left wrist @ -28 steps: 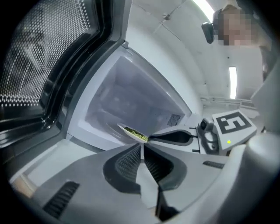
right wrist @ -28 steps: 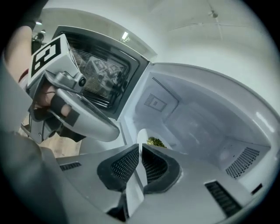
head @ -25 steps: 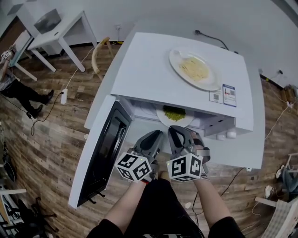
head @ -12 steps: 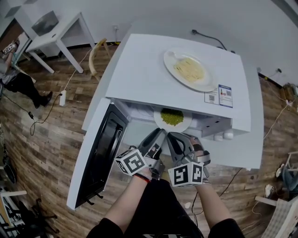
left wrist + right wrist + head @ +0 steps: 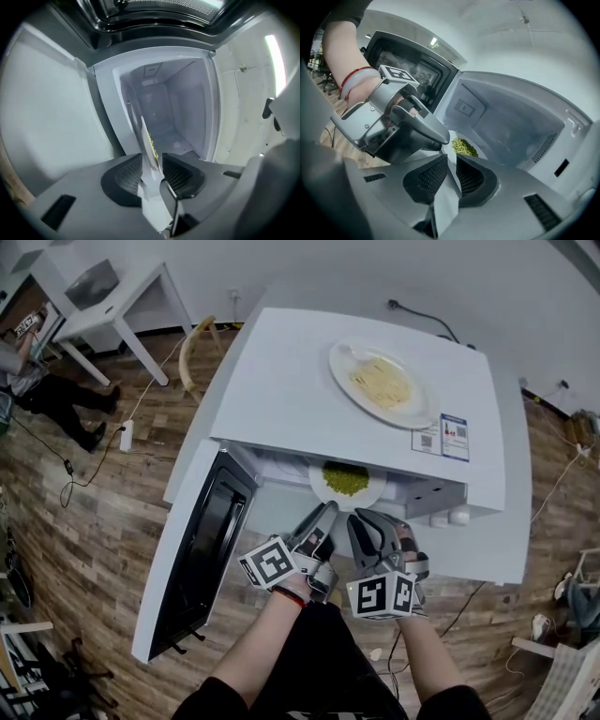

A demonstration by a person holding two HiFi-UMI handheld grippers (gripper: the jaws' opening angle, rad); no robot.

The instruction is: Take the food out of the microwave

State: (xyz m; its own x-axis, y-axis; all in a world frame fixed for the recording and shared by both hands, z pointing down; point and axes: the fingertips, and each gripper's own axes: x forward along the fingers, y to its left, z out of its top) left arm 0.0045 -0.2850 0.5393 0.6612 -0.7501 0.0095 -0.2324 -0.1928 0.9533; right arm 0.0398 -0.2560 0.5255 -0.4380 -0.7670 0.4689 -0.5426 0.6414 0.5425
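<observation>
A white microwave [image 5: 281, 381] stood with its door [image 5: 202, 549] swung open toward 8 o'clock in the head view. A plate [image 5: 367, 501] of green peas [image 5: 346, 479] sat at the mouth of the cavity, at 12 o'clock from two hand-held claws. The right claw [image 5: 452, 159] was narrow, pinched on the plate's near rim. The left claw [image 5: 152, 157], just beside it at 9 o'clock and rolled so that the plate showed edge-on, had just been opening. It stood wide, with the rim between its pads but seemingly not pressed. A second plate [image 5: 412, 413], holding pale noodles [image 5: 380, 382], rested on top of the microwave at 1 o'clock. The task looked partly done: the door was open and the plate was at the front, gripped on one side. The plate was not yet clear of the cavity or set down, and the left claw would probably need to close on the rim first.
</observation>
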